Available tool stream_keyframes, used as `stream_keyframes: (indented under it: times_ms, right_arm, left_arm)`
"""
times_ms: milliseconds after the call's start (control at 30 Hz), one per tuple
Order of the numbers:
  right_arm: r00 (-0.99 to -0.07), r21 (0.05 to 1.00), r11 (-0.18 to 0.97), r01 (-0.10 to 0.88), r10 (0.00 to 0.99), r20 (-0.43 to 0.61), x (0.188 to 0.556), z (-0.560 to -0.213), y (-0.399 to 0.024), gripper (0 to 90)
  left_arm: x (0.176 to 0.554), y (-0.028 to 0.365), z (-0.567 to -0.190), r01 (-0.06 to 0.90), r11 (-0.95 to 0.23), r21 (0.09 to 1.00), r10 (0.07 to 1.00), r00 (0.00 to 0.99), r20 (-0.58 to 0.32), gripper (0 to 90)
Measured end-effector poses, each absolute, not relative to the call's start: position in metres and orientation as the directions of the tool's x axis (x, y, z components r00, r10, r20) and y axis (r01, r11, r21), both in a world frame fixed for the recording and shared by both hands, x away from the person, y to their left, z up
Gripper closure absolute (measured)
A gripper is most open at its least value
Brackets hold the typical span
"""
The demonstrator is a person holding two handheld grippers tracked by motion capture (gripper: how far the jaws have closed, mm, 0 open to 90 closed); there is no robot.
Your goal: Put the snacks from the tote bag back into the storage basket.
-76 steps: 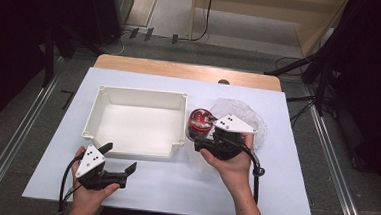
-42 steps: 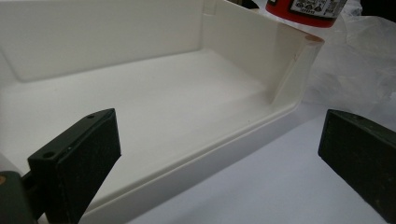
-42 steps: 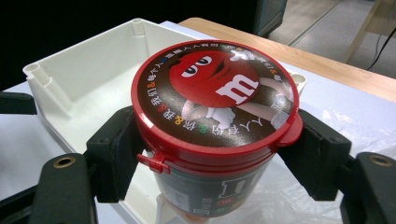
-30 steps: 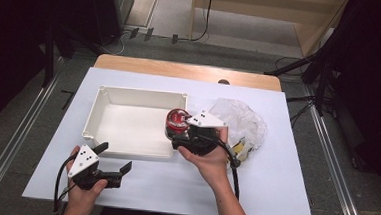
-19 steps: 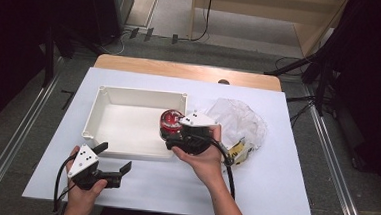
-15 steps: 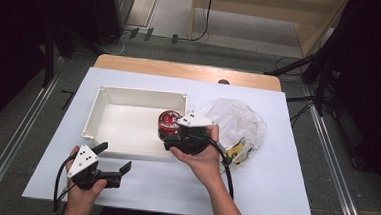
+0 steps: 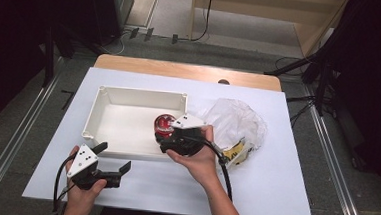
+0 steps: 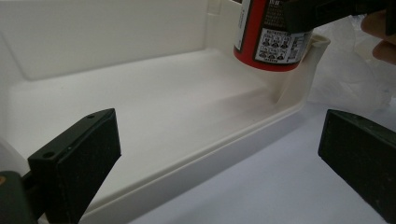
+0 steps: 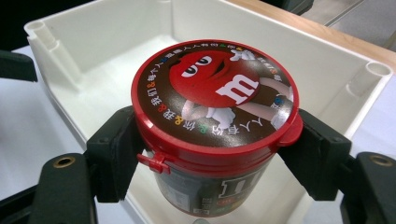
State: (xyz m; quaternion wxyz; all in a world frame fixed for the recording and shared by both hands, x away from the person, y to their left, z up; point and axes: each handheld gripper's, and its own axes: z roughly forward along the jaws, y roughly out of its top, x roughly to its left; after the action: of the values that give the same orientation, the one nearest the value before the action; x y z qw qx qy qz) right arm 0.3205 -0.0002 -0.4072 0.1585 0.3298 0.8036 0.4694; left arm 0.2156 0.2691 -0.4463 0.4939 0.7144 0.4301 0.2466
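High view: right gripper (image 7: 169,136) holds a red candy tub (image 7: 164,124) over the near right corner of the white bin (image 7: 98,113), just inside the right wall. The rest of the bin floor is bare, with free room to the left and toward the far wall. A crumpled plastic bag (image 7: 235,123) lies just right of the bin on the white table sheet (image 7: 273,192). Left gripper (image 7: 112,160) sits on the sheet near the bin's front left corner, jaws spread, nothing between them.

Left gripper view: both black jaws stand wide apart, straddling the bin's near rim. The tub hangs clear above the bin floor at the far corner, label wall roughly vertical, close to the corner post.

Right gripper view: jaws pinch the tub (image 9: 212,126) on opposite sides just under the lid rim. Tub is upright, long axis vertical, printed lid facing up; the lid's hinge tab points to the right jaw and the catch to the left jaw. Bin walls (image 9: 289,60) ring the tub; open floor lies beyond it.
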Motion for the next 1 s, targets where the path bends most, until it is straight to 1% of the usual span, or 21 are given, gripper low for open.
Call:
stream_keyframes:
  times_ms: [667,1000]
  right_arm:
    - [-0.754,0.824,0.412,0.388,0.657,0.027,0.323,-0.422,0.006,26.1]
    - [-0.75,0.812,0.445,0.379,0.661,-0.013,0.324,-0.425,0.008,25.9]
  left_arm:
    - [0.216,0.269,-0.446,0.373,-0.145,0.917,0.861,0.504,-0.069,0.0]
    - [0.216,0.27,-0.447,0.374,-0.144,0.916,0.862,0.502,-0.069,0.0]
